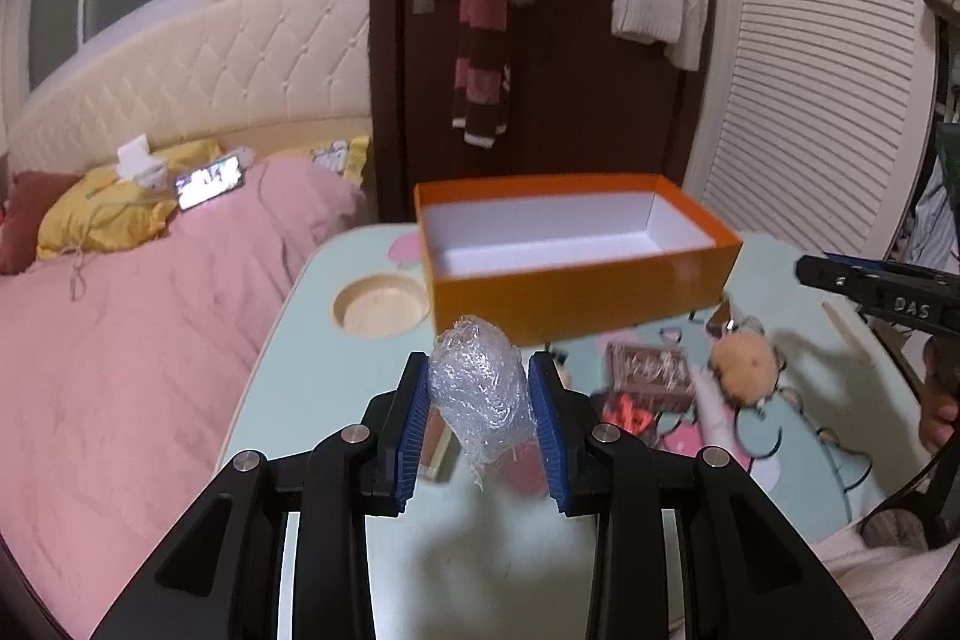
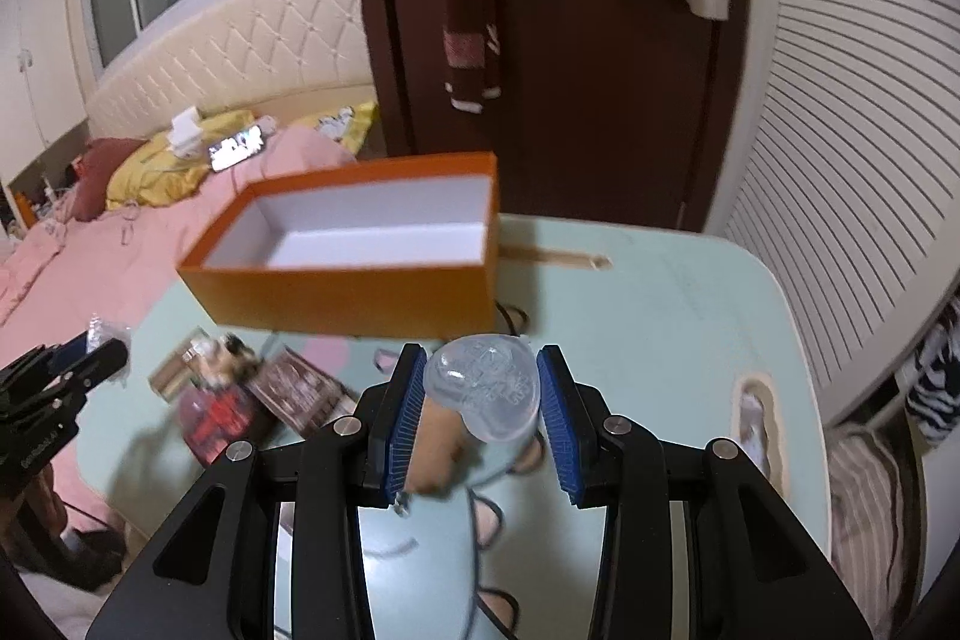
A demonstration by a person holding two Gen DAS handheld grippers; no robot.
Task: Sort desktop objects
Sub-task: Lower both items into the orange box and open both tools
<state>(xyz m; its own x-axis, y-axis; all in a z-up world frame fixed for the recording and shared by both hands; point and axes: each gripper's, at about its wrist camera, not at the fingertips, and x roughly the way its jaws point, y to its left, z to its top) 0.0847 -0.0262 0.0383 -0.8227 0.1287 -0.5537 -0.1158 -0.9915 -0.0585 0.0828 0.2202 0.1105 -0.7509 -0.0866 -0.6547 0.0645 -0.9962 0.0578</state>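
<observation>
On the pale green table (image 1: 336, 376), 1 open orange box (image 1: 576, 292) stands just past both grippers, with a fuzzy tan toy (image 1: 744, 364) and 1 dark patterned packet (image 1: 648, 376) lying between them. The left gripper (image 1: 480, 400) has its jaws clamped on 1 wad of bubble wrap (image 1: 477, 388), held above the table near the box's front wall. The right gripper (image 2: 480, 400) has its jaws clamped on 1 clear plastic capsule (image 2: 480, 388).

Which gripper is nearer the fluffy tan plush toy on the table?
Right. The right gripper reaches in just above and beside the plush toy; the left gripper sits farther across the table.
</observation>
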